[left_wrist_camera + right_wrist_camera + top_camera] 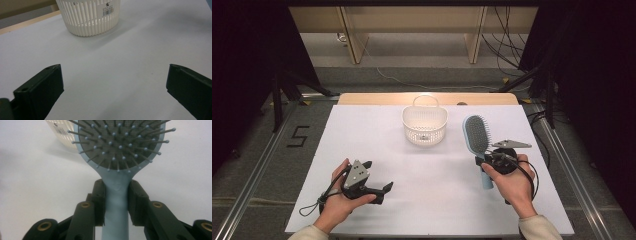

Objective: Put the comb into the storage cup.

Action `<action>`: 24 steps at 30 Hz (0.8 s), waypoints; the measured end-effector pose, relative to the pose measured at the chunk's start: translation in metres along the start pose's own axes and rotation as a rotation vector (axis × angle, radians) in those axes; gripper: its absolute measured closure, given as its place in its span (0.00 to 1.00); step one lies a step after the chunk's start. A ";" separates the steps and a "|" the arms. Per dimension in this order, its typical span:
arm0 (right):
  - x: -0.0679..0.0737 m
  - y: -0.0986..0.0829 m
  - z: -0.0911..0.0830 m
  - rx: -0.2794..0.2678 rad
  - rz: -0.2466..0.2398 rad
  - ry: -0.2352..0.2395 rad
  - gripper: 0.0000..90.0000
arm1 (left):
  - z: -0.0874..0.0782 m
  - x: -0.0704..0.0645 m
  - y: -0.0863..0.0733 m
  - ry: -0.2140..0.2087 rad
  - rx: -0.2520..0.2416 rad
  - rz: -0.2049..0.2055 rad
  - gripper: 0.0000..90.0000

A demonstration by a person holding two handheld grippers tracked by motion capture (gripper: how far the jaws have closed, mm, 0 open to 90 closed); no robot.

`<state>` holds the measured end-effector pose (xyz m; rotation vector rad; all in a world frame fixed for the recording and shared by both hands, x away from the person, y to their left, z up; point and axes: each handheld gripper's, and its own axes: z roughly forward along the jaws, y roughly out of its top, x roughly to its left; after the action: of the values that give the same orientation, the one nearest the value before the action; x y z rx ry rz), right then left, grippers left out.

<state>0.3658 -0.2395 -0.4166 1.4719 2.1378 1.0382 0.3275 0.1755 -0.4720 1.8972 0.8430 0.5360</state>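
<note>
1. Hairbrush: light blue paddle type with a grey bristle pad, right of centre in the high view, bristles facing up. I have it by the neck, just below the head.
2. Right gripper: in its own view I see both jaws pressed against either side of the hairbrush handle, a narrow grip.
3. Left gripper: lower left of the high view, my hand around it. Its own view shows the jaws spread wide with nothing between them, bare surface below.
4. Basket: white slatted plastic with a loop handle, upper centre of the high view, just left of the brush head, well apart from the left gripper. A barcode label shows on its wall.
5. Table: white matte top, wooden edge along the far side.
6. Room: grey floor, cables trailing at upper right, dark curtains on both sides, a "5" marked on the floor at left.
</note>
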 end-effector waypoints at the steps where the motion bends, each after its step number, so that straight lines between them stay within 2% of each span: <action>1: 0.000 0.000 0.000 -0.004 0.001 0.005 0.78 | 0.000 0.000 0.000 0.000 0.000 0.000 0.00; 24: -0.001 0.003 0.002 -0.068 0.002 0.005 0.78 | 0.000 0.000 0.000 -0.001 0.004 0.004 0.00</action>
<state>0.3688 -0.2389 -0.4157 1.4422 2.0840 1.1054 0.3277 0.1754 -0.4720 1.9026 0.8406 0.5363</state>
